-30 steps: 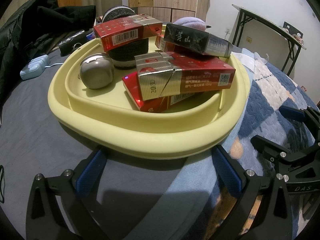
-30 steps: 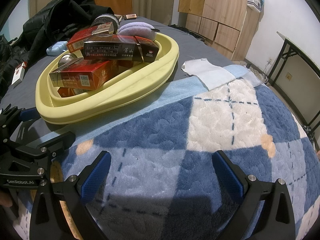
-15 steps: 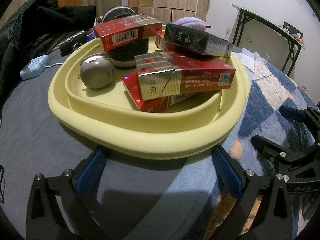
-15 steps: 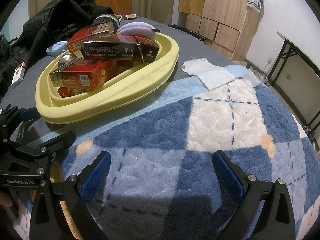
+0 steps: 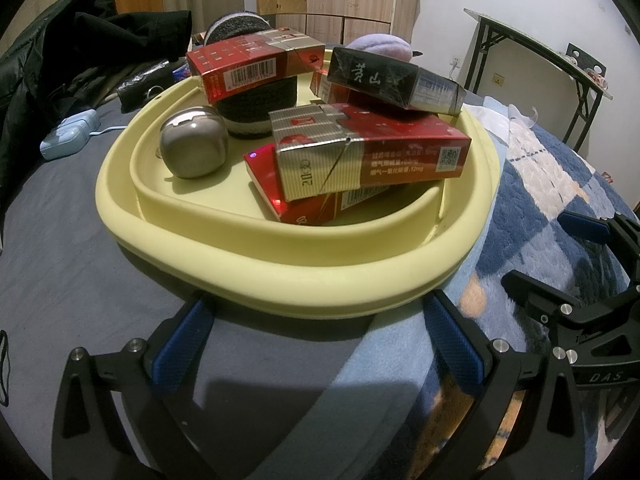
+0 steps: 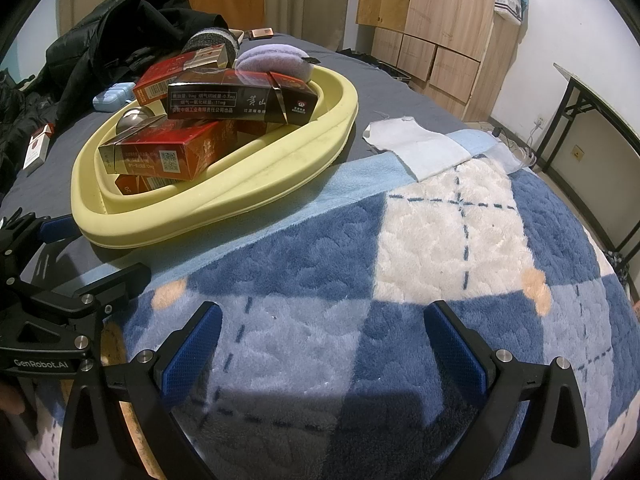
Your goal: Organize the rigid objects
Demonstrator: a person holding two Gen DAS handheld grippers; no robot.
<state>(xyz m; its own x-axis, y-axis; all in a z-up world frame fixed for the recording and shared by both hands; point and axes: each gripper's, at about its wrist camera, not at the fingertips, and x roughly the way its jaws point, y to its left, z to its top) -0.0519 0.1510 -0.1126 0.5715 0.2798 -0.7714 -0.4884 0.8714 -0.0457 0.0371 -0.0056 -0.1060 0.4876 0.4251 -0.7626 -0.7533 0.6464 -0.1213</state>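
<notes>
A pale yellow tray [image 5: 280, 276] [image 6: 256, 184] sits on the bed and holds several red cigarette packs [image 5: 372, 152] [image 6: 168, 152], a black pack [image 5: 392, 80] [image 6: 240, 100], a shiny metal ball [image 5: 194, 146], a dark grey roll [image 5: 256, 108] and a purple plush [image 6: 272, 60]. My left gripper [image 5: 316, 344] stands open just in front of the tray's near rim, holding nothing. Over the blue checked blanket [image 6: 400, 272], to the right of the tray, my right gripper [image 6: 324, 344] is open and empty.
A black jacket [image 5: 60, 64] lies behind the tray at left, with a light blue case [image 5: 68, 140] beside it. One more cigarette pack [image 6: 38, 146] rests on the grey sheet at far left. White cloth [image 6: 416, 148], wooden cabinets and a folding table [image 6: 592, 120] lie to the right.
</notes>
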